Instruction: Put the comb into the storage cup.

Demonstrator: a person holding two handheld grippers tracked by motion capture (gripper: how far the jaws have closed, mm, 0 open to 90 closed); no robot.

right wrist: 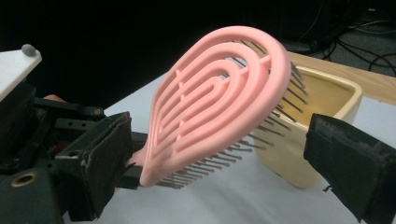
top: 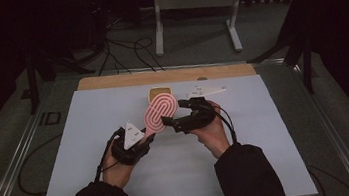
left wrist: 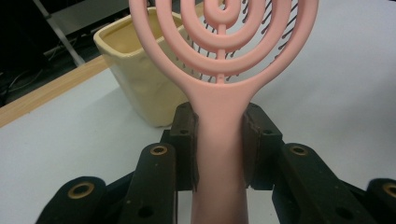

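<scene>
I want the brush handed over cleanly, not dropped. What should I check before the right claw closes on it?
1. Left claw clamped on the pink hairbrush handle: ok, pads press both sides.
2. Right claw open wide enough for the brush head: ok, pads stand apart on either side, not touching.
3. Brush head centred between the right pads: not ok, it sits nearer the left pad in the right gripper view.
4. Bristles clear of the cream pot: cannot tell, they overlap it in the views.
5. Pot upright on the white table: ok.
</scene>
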